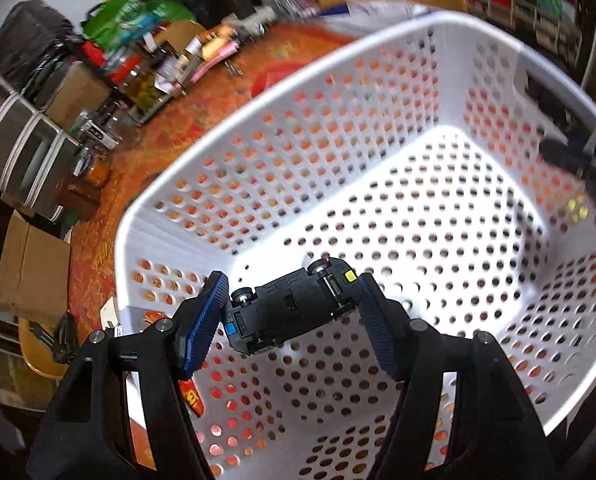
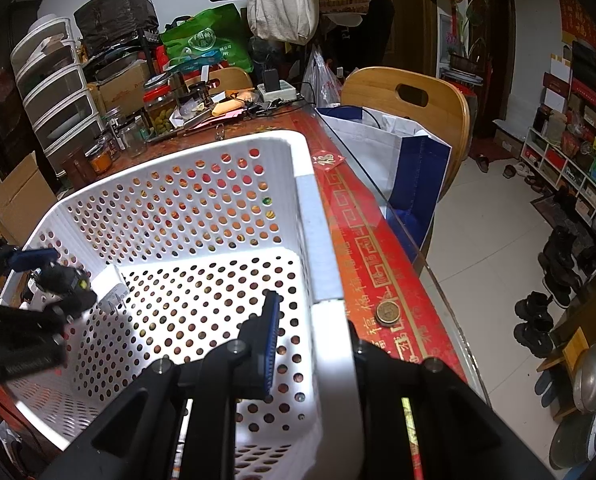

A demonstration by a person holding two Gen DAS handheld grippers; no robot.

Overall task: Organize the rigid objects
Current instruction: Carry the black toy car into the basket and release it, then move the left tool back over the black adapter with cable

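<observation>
My left claw [image 1: 291, 308] is holding a toy car [image 1: 293, 306] belly-up between its pads, above the basket [image 1: 257, 128]. My right claw [image 2: 314, 344] is gripping the basket's rim.

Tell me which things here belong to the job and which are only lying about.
Job:
- black toy car, in the left gripper
- white perforated basket
- right gripper, holding the basket wall

Lying about:
- coin
- jar of olives
- blue-and-white bag
- wooden chair
</observation>
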